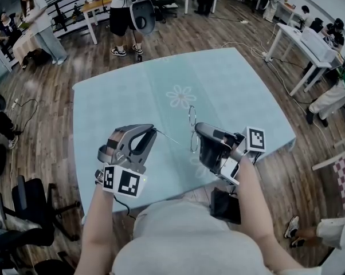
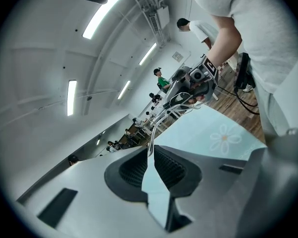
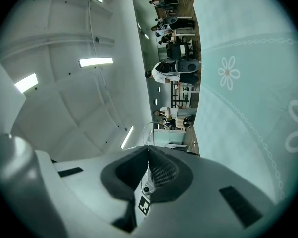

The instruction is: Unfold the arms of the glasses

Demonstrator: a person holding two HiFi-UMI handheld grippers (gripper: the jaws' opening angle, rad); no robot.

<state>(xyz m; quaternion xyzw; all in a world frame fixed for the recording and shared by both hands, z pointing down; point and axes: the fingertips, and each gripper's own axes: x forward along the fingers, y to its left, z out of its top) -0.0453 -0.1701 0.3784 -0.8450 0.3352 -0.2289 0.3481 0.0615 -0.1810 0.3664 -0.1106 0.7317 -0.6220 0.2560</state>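
Aloft — glasses, left tool, right tool

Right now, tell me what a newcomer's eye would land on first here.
The thin wire-rimmed glasses held in mid-air over the near part of the pale blue table stand out first. The right gripper pinches them by the front, and the left gripper is shut on one thin arm reaching leftward. Behind the table, people stand and sit about a wood-floored room.
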